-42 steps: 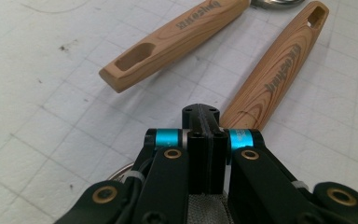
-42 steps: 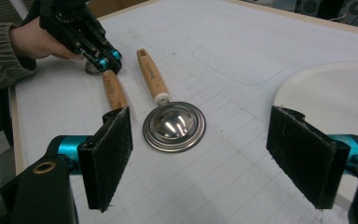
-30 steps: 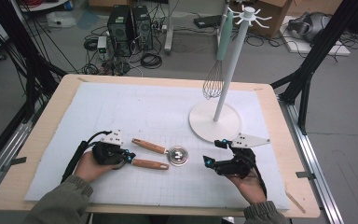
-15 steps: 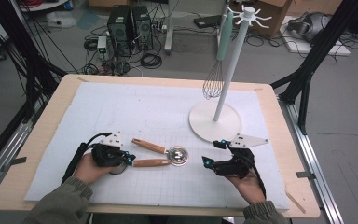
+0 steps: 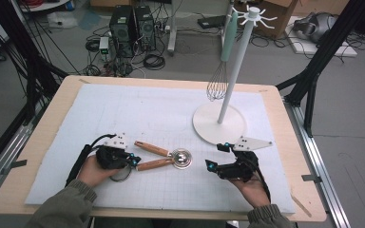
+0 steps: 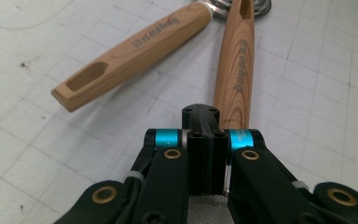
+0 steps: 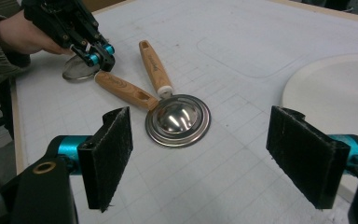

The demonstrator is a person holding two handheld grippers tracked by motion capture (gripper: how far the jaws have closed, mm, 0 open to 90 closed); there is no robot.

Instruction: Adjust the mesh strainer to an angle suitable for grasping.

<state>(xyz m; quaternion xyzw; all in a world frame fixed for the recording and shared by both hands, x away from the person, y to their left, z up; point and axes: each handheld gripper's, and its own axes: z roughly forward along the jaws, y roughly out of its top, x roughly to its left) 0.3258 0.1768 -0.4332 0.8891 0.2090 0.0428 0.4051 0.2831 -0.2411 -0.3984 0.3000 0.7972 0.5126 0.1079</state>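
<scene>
- The left gripper (image 5: 134, 160) sits at the near left of the white mat (image 5: 147, 104), with its jaws pressed together; in the left gripper view (image 6: 200, 114) no gap shows between them, and whether they pinch anything thin cannot be told
- Its closed tips lie over the near end of the strainer handle (image 5: 154, 164), where that handle meets the mesh ring (image 5: 120, 174) under the gripper
- That wooden handle runs right, and its slotted end lies beside the rim of the metal dome (image 5: 180, 158)
- The dome sits near the middle of the mat's near half, and its own wooden handle (image 5: 151, 148) angles away to the far left, so the two handles form a narrow V
- The right gripper (image 5: 215, 156) rests at the near right with its jaws spread wide and nothing between the pads; in the right gripper view (image 7: 209, 158) the dome (image 7: 178, 120) lies ahead of it, untouched
- Far right stands a white stand (image 5: 218, 124) with a whisk (image 5: 217, 85) hanging from it
</scene>
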